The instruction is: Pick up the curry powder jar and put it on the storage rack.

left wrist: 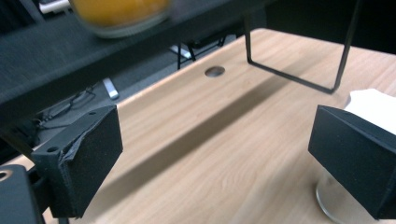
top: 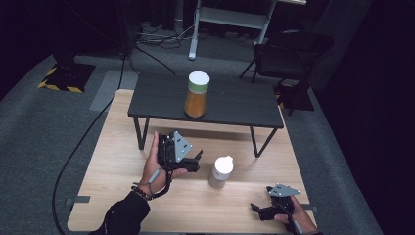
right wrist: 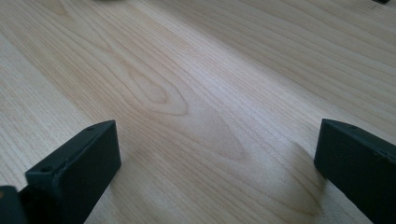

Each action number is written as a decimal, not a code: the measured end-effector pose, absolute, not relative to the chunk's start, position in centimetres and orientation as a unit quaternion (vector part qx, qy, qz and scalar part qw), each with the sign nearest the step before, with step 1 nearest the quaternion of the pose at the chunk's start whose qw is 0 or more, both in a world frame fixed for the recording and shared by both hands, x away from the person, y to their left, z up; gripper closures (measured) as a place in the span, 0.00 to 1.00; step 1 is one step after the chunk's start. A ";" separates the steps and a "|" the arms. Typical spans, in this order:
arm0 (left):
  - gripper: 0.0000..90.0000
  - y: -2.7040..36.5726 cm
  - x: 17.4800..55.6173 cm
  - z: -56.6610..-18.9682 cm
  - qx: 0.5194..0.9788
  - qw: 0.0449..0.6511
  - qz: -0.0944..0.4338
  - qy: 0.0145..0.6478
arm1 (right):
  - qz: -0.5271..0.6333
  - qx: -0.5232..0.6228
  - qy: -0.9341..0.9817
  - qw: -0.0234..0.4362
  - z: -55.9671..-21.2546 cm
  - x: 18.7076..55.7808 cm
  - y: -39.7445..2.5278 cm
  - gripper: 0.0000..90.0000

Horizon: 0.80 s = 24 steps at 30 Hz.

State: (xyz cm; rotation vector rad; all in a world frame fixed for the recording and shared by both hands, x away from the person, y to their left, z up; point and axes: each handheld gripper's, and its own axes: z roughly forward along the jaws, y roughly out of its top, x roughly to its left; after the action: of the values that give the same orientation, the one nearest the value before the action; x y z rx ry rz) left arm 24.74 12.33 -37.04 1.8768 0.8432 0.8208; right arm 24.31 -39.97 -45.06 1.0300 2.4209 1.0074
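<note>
High view has the left gripper (top: 195,162) spread wide beside the small clear jar (top: 220,173), white lid, seemingly pale contents, while the right gripper (top: 259,209) gapes empty over bare wood.

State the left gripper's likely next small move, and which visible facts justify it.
Probably ease the left gripper rightward around the white-capped jar. Its jaws stand open, holding nothing, and the jar sits just beyond them, partly behind one jaw in the left gripper view. The right gripper rests open on the table.
</note>
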 end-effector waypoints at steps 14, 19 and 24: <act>0.04 13.0 23.9 -39.6 0.782 0.420 0.306 0.344 | 0.353 0.361 0.848 0.161 -45.1 24.3 -40.0 0.00; 0.04 13.0 23.6 -40.3 0.794 0.401 0.303 0.341 | 0.353 0.361 0.848 0.161 -45.1 24.3 -40.0 0.00; 0.04 13.2 23.2 -40.7 0.803 0.394 0.297 0.335 | 0.353 0.361 0.848 0.161 -45.1 24.3 -40.0 0.00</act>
State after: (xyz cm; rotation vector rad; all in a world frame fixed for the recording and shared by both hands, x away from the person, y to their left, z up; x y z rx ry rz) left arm 23.19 13.24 -40.74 2.0362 0.8502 0.7531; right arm 24.27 -39.98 -45.06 1.0312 2.4206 1.0072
